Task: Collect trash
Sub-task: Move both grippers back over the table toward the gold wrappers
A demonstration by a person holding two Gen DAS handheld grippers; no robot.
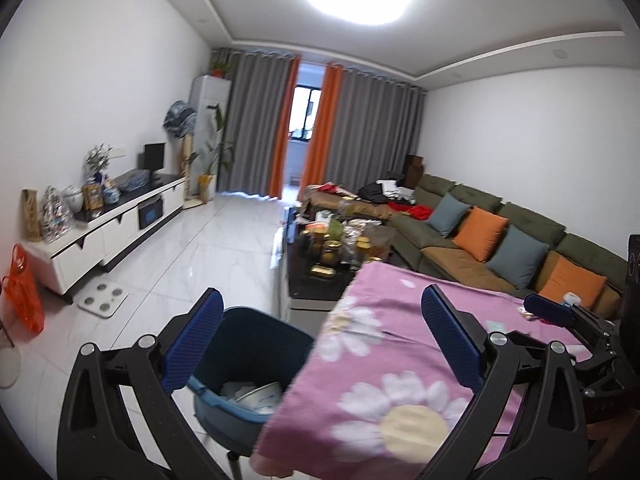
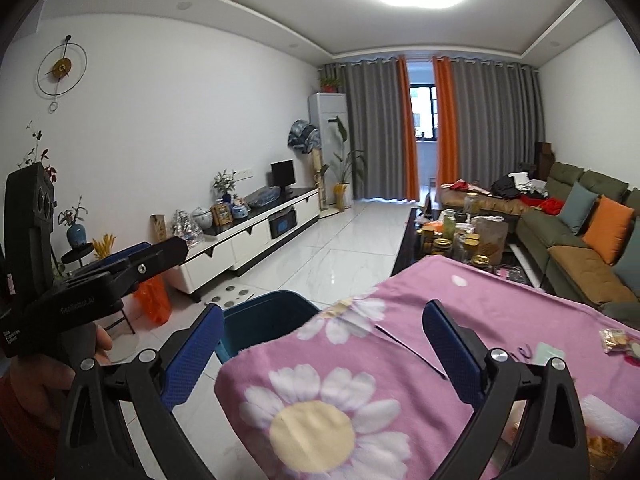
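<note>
Plainly both the left gripper (image 1: pixel 322 338) and right gripper (image 2: pixel 322 344) gape wide, empty; the crinkly snack wrapper (image 2: pixel 616 339) near the tablecloth's (image 2: pixel 500 304) right edge looks light and slippery, best pinched at its crimped end.

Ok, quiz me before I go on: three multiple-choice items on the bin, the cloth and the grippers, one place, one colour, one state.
1. Where is the trash bin?
A. on the sofa
B. on the floor beside the table's corner
C. on the TV cabinet

2. What is the main colour of the flowered tablecloth?
A. green
B. white
C. pink-purple

3. How is the right hand-held gripper?
A. open, nothing between its fingers
B. shut on a wrapper
C. shut on the bin's rim

Key: 1 B, the blue bin stands on the tiles next to the draped corner. 2 C, the cloth is pink-purple with white daisies. 3 A, its blue pads stand wide apart with nothing gripped.
</note>
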